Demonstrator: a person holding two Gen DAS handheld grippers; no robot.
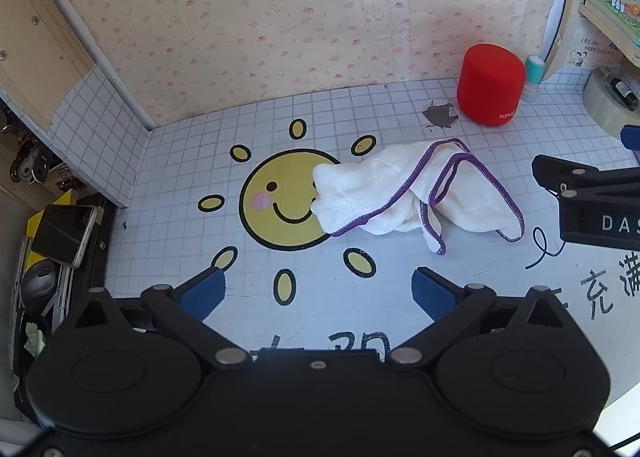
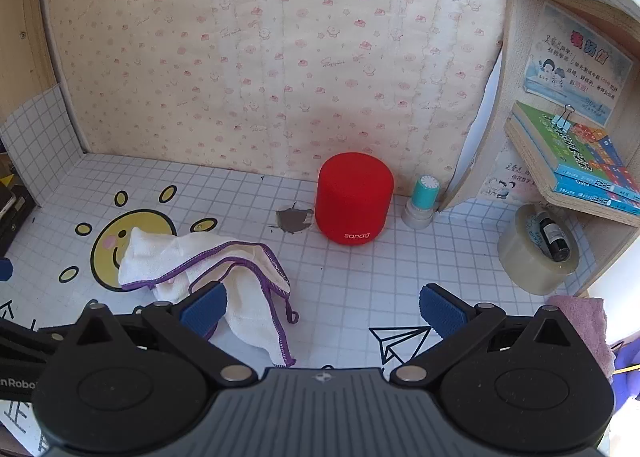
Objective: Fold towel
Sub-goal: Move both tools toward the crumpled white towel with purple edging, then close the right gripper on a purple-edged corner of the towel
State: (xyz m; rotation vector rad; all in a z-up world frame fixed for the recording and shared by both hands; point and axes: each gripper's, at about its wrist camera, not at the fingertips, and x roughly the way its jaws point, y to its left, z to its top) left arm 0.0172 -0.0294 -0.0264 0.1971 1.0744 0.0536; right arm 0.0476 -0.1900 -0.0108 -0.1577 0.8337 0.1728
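I find the white purple-edged towel lying crumpled on the gridded desk, ahead and right of my left claw and just ahead-left of my right claw. Both claws are released, jaws spread, grasping nothing. No fold is made: in my judgement the task is barely begun, and the towel must first be spread flat, then folded.

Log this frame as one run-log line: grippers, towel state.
left gripper: open, empty | right gripper: open, empty | towel: crumpled on sun-print desk mat, unfolded | phase: pre-grasp
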